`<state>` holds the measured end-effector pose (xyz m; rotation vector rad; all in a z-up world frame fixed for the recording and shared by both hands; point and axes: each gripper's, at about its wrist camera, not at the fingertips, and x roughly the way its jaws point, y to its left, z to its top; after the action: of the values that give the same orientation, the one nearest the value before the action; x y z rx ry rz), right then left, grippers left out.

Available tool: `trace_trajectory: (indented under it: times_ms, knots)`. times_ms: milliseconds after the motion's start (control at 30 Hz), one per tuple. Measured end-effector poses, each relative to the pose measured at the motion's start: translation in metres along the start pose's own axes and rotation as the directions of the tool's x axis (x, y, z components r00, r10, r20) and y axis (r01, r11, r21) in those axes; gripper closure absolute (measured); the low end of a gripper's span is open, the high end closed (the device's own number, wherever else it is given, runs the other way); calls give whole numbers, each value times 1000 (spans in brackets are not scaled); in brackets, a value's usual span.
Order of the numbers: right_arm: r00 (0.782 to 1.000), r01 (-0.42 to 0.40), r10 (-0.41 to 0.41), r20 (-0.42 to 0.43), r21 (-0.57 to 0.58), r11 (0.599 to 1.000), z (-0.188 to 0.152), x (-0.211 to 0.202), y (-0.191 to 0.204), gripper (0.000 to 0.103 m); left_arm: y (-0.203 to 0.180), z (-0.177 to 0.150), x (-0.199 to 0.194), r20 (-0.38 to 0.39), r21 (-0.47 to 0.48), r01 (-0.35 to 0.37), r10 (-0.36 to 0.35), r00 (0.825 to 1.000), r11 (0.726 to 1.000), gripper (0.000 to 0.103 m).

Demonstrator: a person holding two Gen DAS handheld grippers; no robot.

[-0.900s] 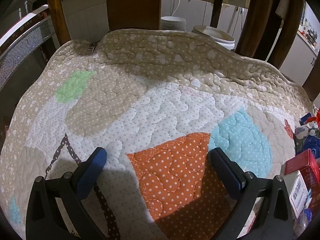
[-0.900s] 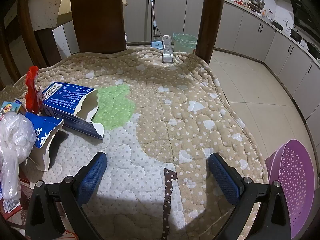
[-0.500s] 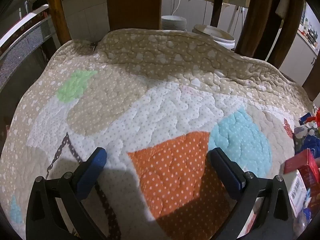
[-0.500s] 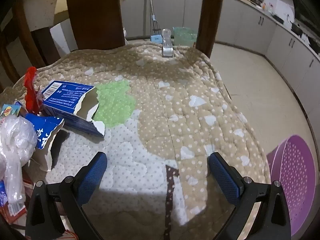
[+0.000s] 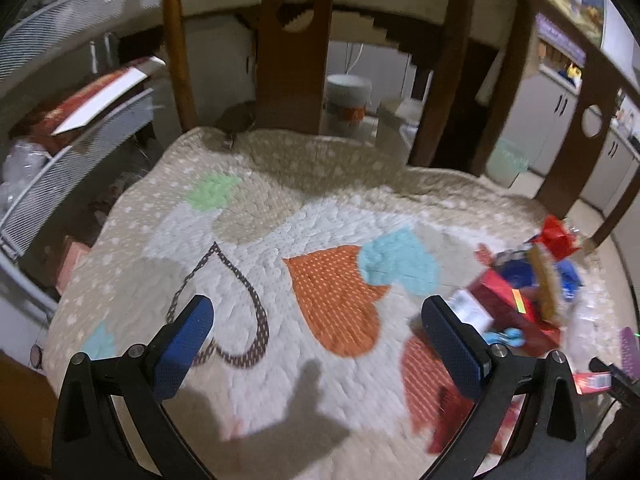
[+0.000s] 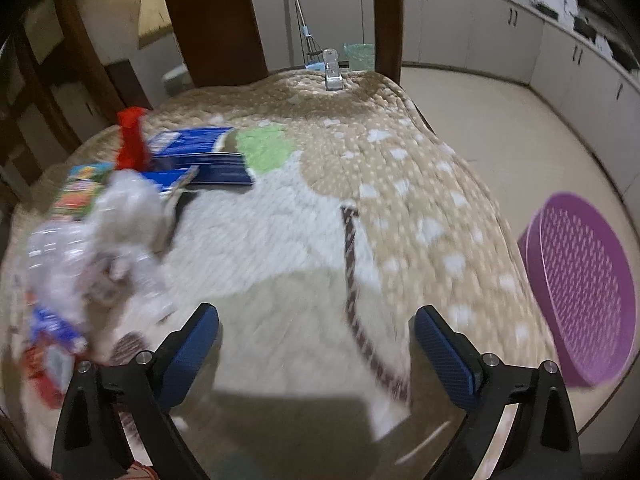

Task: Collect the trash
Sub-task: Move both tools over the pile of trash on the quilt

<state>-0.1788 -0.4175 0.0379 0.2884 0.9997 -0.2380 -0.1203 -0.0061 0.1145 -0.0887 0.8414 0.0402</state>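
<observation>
Now wide open, both grippers (image 5: 316, 334) (image 6: 316, 346), holding nothing. Below, a quilt (image 5: 280, 240). Trash (image 6: 120, 208) piled beside, untouched.

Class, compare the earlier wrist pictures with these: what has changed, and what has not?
Both cameras have pulled back and up: more quilt shows, and the trash pile has come further into view. Left gripper and right gripper stay open and empty. The trash looks untouched.
</observation>
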Motion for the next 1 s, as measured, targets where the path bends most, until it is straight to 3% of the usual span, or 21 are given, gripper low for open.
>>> trace_trajectory:
  times_ms: [133, 467, 667, 867, 1000]
  knots:
    - [998, -48, 47, 37, 32, 998, -11, -32, 7, 2, -5, -7, -40, 43, 5, 8, -8, 999, 1000, 0]
    - [975, -102, 101, 197, -9, 995, -31, -118, 40, 2, -29, -39, -122, 116, 84, 46, -56, 992, 995, 0]
    - [944, -93, 112, 309, -76, 993, -55, -168, 66, 2, -41, -59, -145, 105, 132, 80, -94, 990, 988, 0]
    - [908, -30, 98, 408, -170, 985, -66, -193, 86, 2, -45, -69, -154, 93, 147, 96, -111, 990, 984, 0]
    - [896, -9, 91, 435, -186, 982, -69, -193, 88, 2, -44, -69, -150, 79, 144, 89, -101, 992, 986, 0]
